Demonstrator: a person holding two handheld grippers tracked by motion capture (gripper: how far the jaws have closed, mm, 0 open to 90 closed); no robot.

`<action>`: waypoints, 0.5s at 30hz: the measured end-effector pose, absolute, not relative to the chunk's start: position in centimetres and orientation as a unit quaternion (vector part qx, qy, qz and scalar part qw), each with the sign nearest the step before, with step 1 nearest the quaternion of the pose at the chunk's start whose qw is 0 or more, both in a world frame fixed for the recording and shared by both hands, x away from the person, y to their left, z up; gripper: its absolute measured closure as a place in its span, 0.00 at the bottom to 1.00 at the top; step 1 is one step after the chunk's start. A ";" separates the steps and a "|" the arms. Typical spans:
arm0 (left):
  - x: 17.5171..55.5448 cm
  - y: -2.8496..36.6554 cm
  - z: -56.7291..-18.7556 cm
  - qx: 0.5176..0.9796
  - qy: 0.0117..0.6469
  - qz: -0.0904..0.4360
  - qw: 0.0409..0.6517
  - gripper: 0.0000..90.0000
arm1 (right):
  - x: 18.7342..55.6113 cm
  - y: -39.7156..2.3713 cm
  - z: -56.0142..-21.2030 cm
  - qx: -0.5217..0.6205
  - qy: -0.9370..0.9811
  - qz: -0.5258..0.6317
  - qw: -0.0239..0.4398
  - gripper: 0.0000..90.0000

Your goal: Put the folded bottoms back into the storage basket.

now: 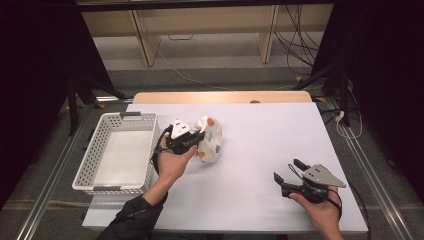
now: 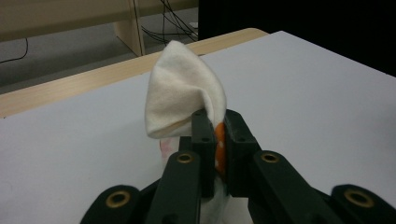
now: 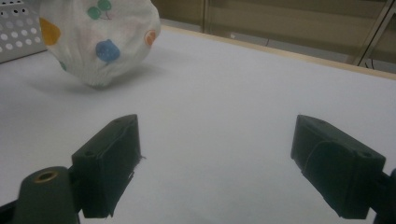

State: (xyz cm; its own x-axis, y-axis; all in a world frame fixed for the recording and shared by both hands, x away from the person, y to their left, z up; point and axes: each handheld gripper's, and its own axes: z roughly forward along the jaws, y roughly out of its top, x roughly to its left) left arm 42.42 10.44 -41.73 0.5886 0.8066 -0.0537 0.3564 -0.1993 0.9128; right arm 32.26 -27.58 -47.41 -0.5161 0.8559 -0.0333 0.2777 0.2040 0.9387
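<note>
Left gripper (image 2: 215,135) jaws clamp the spotted cloth (image 1: 210,140); right gripper (image 3: 217,163) gapes empty; lift the cloth clear before crossing the basket (image 1: 95,152) rim.

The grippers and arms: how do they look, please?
Both grippers, left and right, are black with blocky fingers and brass-coloured rivets. Each carries a grey three-cornered plate on top. A black cable trails from each. The left arm has a black sleeve.

Both grippers, left gripper (image 1: 192,141) and right gripper (image 1: 289,171), have black jaws, brass rivets and grey three-cornered plates; a black sleeve (image 1: 132,220) at lower left.
</note>
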 end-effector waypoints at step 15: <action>41.7 10.8 -40.7 0.737 0.388 0.236 0.501 0.93 | 32.2 -27.6 -47.4 0.395 0.718 0.491 0.295 0.18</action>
State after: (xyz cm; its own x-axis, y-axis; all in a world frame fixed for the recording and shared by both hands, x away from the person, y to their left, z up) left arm 41.66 10.84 -40.72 0.5879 0.8079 -0.0411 0.3358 -0.1975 0.9210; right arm 32.24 -27.59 -47.39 -0.5142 0.8569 -0.0366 0.2768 0.2062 0.9386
